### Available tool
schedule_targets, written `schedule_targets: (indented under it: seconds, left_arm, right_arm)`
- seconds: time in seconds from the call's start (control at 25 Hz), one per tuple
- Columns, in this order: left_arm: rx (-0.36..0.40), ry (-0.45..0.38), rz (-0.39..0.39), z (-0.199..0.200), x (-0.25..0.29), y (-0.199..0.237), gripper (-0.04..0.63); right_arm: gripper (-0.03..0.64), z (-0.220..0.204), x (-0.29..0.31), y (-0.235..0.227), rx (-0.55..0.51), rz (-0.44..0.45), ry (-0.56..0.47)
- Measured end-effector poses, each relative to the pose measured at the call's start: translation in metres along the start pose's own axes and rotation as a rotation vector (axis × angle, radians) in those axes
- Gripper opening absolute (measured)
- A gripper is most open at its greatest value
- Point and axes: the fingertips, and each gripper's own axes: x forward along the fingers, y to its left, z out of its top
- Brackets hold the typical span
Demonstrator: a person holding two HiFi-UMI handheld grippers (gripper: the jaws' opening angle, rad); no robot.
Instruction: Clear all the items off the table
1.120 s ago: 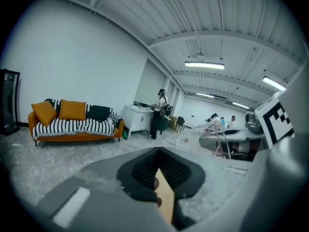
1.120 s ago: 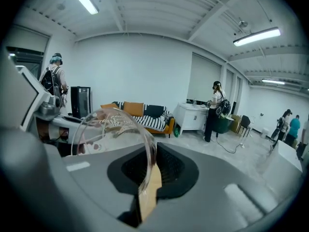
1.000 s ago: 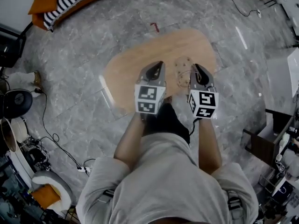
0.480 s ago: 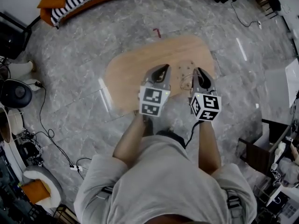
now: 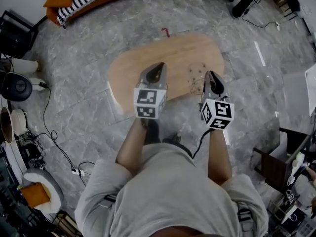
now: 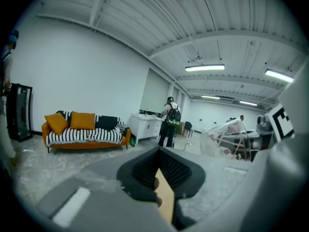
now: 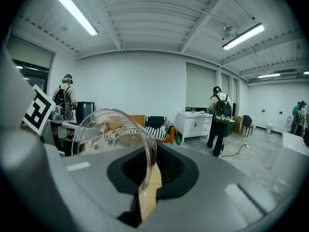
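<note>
Leftward, toward 9 o'clock, the left tool (image 5: 157,69) has drifted in the last half second; its jaws are together on nothing. The right tool (image 5: 211,78) is clamped on the rim of a clear container (image 5: 196,73), which hangs at its 10 o'clock over the tabletop's (image 5: 138,65) 3 o'clock end. No other item shows on the wood. This looks like the carry-off. Next, the container needs swinging clear and a gentle set-down, since a thin rim grip may slip.
</note>
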Motion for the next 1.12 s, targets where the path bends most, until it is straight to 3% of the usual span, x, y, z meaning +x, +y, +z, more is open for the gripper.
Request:
schedule_targets:
  seconds: [0.2, 0.6, 0.84, 1.0, 1.12]
  left_arm:
    - [-0.001, 0.009, 0.039, -0.014, -0.017, -0.028, 0.02]
    - [0.078, -0.045, 0.074, -0.012, -0.068, -0.115, 0.021]
    - [0.059, -0.08, 0.132, -0.018, -0.105, -0.156, 0.021]
    - [0.097, -0.079, 0.114, -0.031, -0.122, -0.18, 0.021]
    - [0.079, -0.076, 0.085, -0.037, -0.126, -0.202, 0.021]
  right_arm:
    - [0.026, -0.01, -0.04, -0.027, 0.017, -0.005, -0.031]
    - [0.026, -0.014, -0.127, -0.07, 0.047, 0.008, -0.142]
    - [0.028, -0.023, -0.174, -0.089, 0.077, 0.042, -0.189]
    - [0.029, -0.03, -0.194, -0.08, 0.082, 0.054, -0.241]
    - [0.028, -0.034, -0.209, -0.078, 0.072, 0.058, -0.264]
